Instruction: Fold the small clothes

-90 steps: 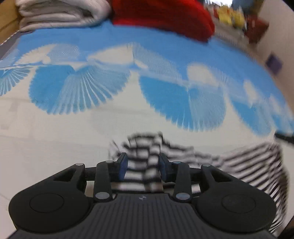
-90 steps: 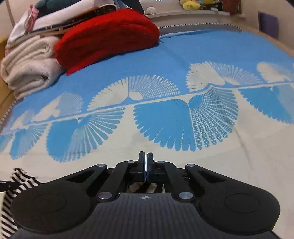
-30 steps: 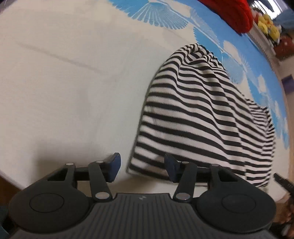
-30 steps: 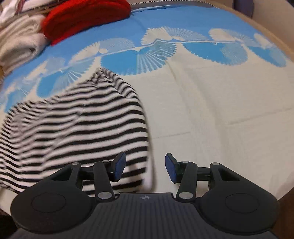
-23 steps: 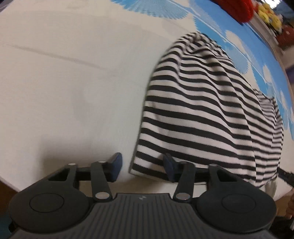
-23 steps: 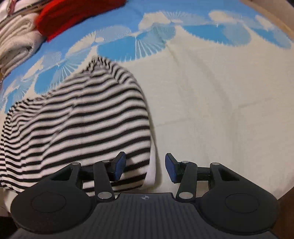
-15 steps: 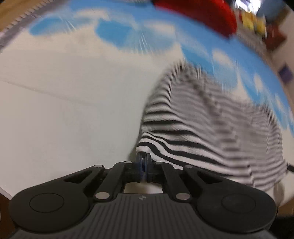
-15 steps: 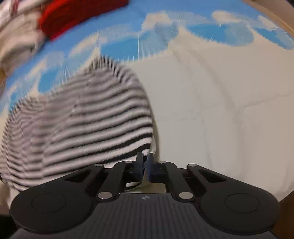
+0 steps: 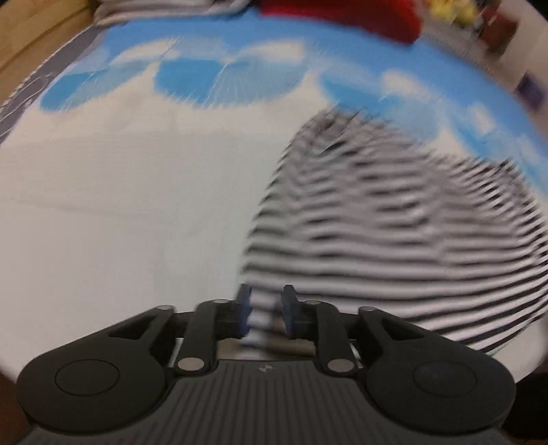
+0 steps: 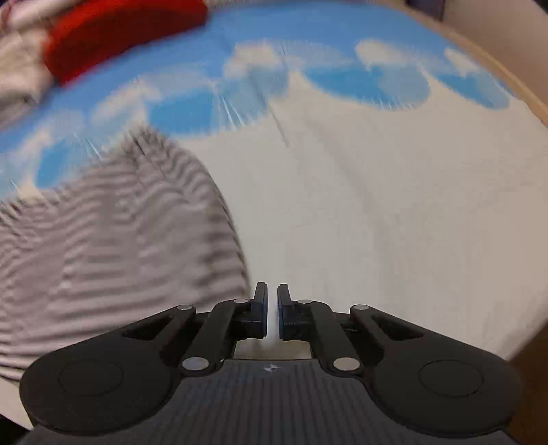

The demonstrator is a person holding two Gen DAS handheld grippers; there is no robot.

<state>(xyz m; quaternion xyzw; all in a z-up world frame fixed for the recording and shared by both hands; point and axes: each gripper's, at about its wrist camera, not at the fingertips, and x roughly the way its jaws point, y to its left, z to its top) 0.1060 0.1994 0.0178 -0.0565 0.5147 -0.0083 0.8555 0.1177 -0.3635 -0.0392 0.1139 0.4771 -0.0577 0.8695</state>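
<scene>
Striped cloth [image 9: 394, 219] is seen in the left wrist view, spread ahead and to the right of the left hand-held gripper [image 9: 265, 309] on the bed cover [image 9: 120, 205]. A corner of its near hem sits between the jaws, which are opening; through the blur it cannot be told whether the pads press on it. A red bundle [image 9: 342, 13] lies far ahead and is judged to be no part of this fold.

In the right wrist view, the same garment [image 10: 120, 239] is seen ahead and to the left of the right hand-held gripper [image 10: 270, 309], whose jaws are almost closed. Only a narrow pale gap is shown between the pads, and what it holds, if anything, cannot be told. The garment is humped and loosely doubled, so the fold is judged barely begun; flattening and the remaining folds are left.
</scene>
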